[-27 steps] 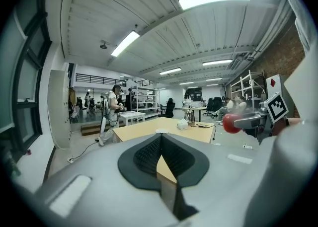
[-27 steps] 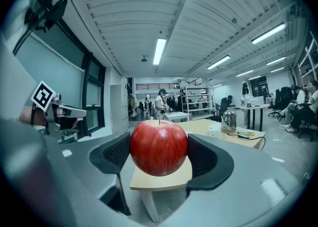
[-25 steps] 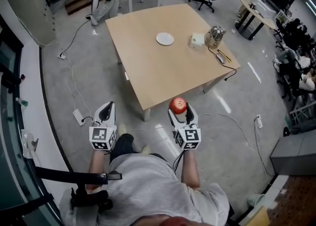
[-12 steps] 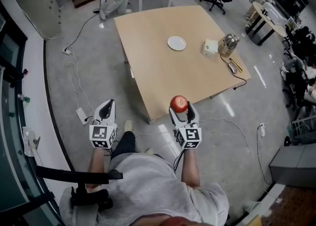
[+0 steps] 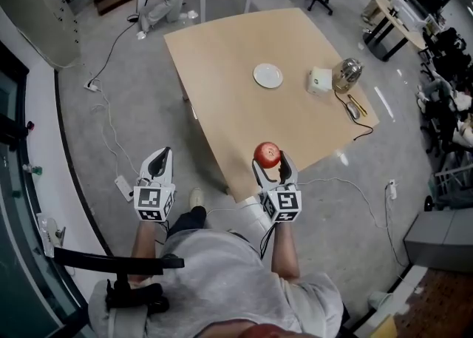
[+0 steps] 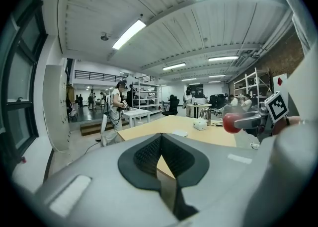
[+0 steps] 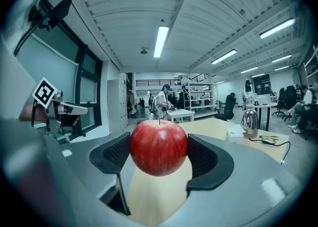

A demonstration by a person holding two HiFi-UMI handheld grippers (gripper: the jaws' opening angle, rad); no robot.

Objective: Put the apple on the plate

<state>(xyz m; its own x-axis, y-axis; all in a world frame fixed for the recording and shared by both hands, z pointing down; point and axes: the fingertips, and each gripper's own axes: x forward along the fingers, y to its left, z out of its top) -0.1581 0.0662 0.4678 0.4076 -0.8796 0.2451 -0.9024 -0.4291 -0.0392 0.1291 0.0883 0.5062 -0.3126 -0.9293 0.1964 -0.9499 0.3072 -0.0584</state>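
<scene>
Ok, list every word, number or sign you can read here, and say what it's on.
No words or numbers can be read.
left gripper, right gripper: square black-and-white markers only, no lettering.
apple: no sticker in view.
white box on the table: any print is too small to read.

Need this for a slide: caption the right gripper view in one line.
The right gripper clamps an apple between its fingers, stem up; wooden table and metal kettle lie ahead.
</scene>
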